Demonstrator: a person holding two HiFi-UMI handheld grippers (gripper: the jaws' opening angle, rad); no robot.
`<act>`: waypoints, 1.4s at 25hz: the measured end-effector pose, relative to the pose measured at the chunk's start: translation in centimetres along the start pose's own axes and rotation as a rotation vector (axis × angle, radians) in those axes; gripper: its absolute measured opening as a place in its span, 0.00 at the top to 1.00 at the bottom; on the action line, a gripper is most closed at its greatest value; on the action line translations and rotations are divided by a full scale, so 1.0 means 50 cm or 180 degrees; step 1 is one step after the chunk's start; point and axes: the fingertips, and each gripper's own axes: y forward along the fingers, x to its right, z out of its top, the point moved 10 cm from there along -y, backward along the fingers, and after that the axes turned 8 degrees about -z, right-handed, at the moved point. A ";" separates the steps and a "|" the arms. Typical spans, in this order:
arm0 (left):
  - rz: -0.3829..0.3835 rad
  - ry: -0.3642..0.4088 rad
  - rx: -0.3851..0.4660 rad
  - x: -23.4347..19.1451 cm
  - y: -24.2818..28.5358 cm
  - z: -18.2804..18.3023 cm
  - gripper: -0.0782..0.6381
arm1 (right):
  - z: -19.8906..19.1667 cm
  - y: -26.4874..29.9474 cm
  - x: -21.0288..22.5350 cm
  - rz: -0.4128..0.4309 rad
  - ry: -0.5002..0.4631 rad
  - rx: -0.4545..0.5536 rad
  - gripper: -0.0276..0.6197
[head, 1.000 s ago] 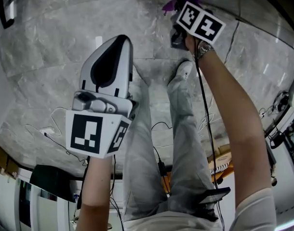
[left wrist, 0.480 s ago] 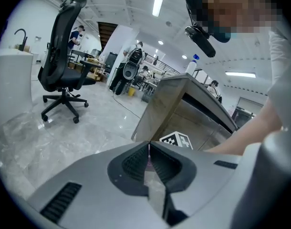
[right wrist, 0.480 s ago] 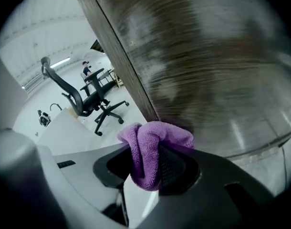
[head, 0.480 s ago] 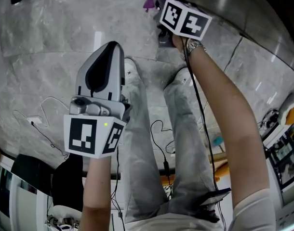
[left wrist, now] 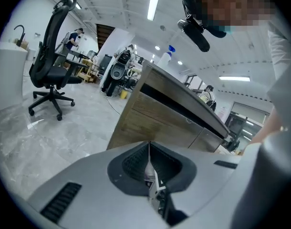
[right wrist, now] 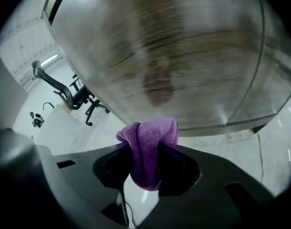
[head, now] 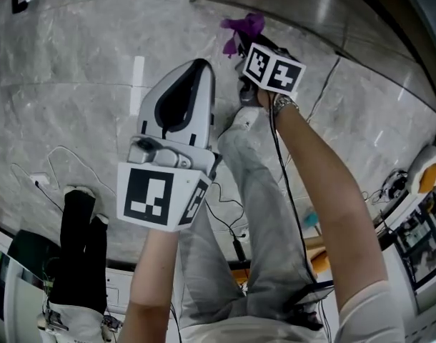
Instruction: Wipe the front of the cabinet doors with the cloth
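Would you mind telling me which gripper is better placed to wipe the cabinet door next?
The right gripper: its jaws are shut on the purple cloth, facing the cabinet door, which fills its view. The left gripper is shut on nothing, farther from the cabinet.

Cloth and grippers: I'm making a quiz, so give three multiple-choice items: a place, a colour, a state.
1. Where is the cloth? A between the right gripper's jaws; B in a bucket; C on a countertop.
2. What colour is the cloth? A yellow; B purple; C white.
3. How do the left gripper's jaws stand? A wide apart; B clamped on a sponge; C together, empty.
Answers: A, the right gripper view shows it pinched there; B, purple in both views; C, the left gripper view shows them meeting, nothing between.
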 end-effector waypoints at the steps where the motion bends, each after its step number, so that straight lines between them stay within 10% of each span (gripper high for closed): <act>1: -0.0026 -0.0011 0.0004 0.020 0.014 -0.008 0.87 | -0.010 -0.006 0.038 -0.0072 0.0038 -0.0033 0.74; 10: -0.0153 -0.0061 -0.0119 0.084 0.103 -0.107 0.87 | -0.029 0.012 0.316 -0.0649 -0.0107 -0.0097 0.74; 19: -0.0048 -0.0087 -0.0022 0.000 0.115 -0.146 0.87 | 0.014 0.126 0.402 -0.1024 -0.0286 -0.0168 0.74; 35: 0.0263 -0.0333 0.0152 -0.206 -0.032 -0.115 0.87 | 0.048 0.265 0.106 -0.0782 -0.0847 -0.0344 0.74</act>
